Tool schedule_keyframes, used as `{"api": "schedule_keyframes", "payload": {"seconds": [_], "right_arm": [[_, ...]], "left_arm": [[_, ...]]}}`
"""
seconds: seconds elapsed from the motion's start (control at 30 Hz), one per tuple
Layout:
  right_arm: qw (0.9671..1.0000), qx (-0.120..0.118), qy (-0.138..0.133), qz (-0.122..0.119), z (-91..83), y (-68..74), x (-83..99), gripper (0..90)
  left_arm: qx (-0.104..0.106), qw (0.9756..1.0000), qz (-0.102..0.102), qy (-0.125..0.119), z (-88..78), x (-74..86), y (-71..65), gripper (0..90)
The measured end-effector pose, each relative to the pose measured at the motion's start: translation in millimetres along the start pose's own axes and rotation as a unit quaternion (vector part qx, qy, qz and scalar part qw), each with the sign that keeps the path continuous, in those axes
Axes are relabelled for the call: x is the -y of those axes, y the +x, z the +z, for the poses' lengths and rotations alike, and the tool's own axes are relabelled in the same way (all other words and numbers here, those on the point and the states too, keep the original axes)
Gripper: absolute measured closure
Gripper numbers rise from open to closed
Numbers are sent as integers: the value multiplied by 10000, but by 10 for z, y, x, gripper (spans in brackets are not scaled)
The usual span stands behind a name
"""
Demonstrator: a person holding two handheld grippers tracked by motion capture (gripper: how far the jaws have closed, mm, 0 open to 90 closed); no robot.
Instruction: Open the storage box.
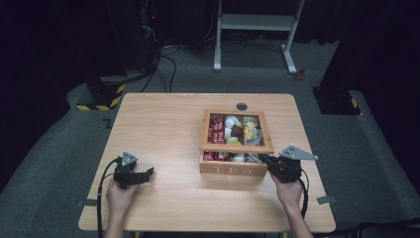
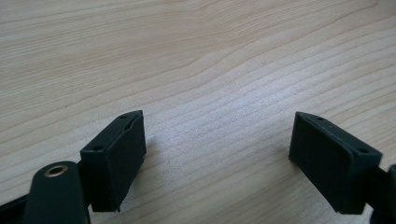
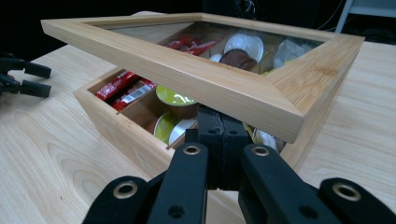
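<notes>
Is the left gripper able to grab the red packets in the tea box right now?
Probably not: the left gripper rests open on bare table, well apart from the tea box, and the lid is only partly raised over the red packets.

The worktop (image 1: 163, 129) was a rectangular slab of light wood with visible grain. A small dark round grommet (image 1: 241, 106) was set into its surface near the far edge, at 12 o'clock from the worktop's centre. Grey carpet (image 1: 376, 148) covered the floor around it. At 12 o'clock beyond the worktop stood a white metal frame (image 1: 255, 22) on two feet. At 10 o'clock a dark base with yellow-and-black hazard striping (image 1: 106, 96) rested on the floor, with black cables (image 1: 166, 69) trailing beside it. At 2 o'clock stood a second dark base (image 1: 337, 99).
</notes>
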State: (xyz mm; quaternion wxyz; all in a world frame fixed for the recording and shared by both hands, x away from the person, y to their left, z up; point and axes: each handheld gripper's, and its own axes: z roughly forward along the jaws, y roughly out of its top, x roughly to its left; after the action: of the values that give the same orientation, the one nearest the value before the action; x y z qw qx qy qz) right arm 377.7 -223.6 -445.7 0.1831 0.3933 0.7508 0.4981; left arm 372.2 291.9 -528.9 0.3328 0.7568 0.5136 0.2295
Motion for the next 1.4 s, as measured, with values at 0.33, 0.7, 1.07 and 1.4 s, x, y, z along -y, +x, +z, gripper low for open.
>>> {"api": "schedule_keyframes", "payload": {"seconds": [0.33,0.7,1.07,1.4], "right_arm": [[10000,15,-80,-32,-10,-28,-127,900],[9997,147,-177,-128,-17,-73,-311,900],[9995,137,-265,-59,-3,-145,-458,900],[9990,180,-401,7,16,-174,-586,900]], "left_arm": [[-33,10000,-31,-8,1,1,-12,188],[-57,9999,-87,9,12,-11,-23,182],[-61,10000,-61,6,11,-11,-19,189],[-23,10000,-87,15,37,-32,-32,165]]}}
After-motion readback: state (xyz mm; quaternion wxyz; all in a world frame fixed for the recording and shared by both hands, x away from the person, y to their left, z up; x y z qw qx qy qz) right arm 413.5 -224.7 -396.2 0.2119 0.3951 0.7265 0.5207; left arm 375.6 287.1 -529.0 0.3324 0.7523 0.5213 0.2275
